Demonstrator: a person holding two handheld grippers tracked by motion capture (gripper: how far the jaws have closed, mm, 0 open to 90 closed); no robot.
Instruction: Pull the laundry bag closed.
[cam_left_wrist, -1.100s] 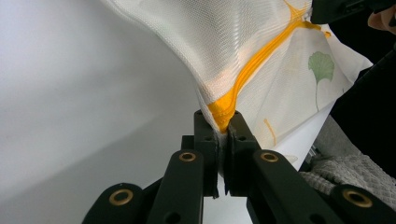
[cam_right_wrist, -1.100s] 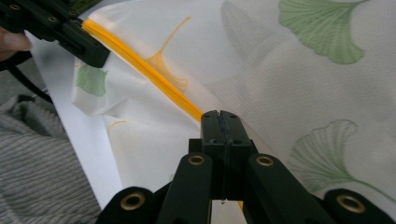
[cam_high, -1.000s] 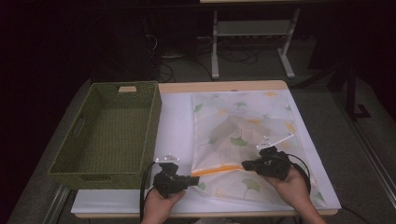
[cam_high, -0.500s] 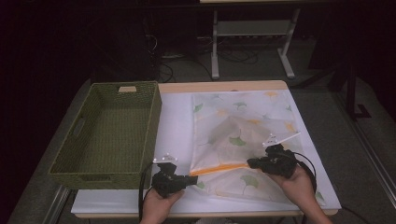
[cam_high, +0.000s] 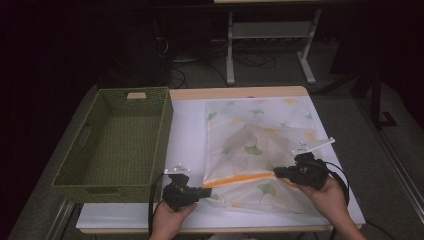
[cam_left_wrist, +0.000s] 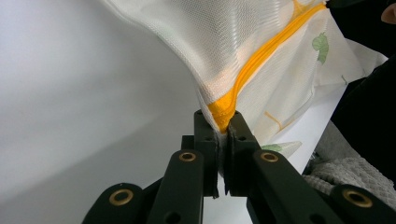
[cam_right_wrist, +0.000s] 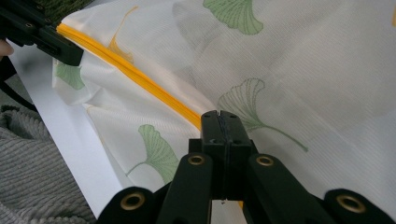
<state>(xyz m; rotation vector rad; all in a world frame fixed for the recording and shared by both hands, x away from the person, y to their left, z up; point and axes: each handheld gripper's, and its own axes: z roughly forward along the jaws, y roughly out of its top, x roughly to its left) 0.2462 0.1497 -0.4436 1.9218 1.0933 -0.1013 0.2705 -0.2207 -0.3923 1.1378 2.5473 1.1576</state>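
A white mesh bag (cam_high: 260, 135) printed with green and yellow leaves lies on the white table top (cam_high: 187, 135). An orange zipper (cam_high: 240, 178) runs across its near end, lifted a little and pulled taut between the two grippers. My left gripper (cam_high: 207, 190) is shut on the zipper's left end. In the left gripper view the jaws (cam_left_wrist: 223, 126) pinch the orange tape (cam_left_wrist: 261, 56) and the mesh beside it. My right gripper (cam_high: 276, 173) is shut on the zipper farther right. In the right gripper view its jaws (cam_right_wrist: 222, 119) close where the orange line (cam_right_wrist: 140, 77) ends.
A green woven basket (cam_high: 162, 120) stands empty on the left of the table, close beside the bag. The table's front edge lies just below both hands. Beyond the table are a dark floor, cables and a metal stand (cam_high: 270, 35).
My right gripper has moved to the right along the zipper, and the orange stretch between the grippers is longer. The left gripper has stayed where it was.
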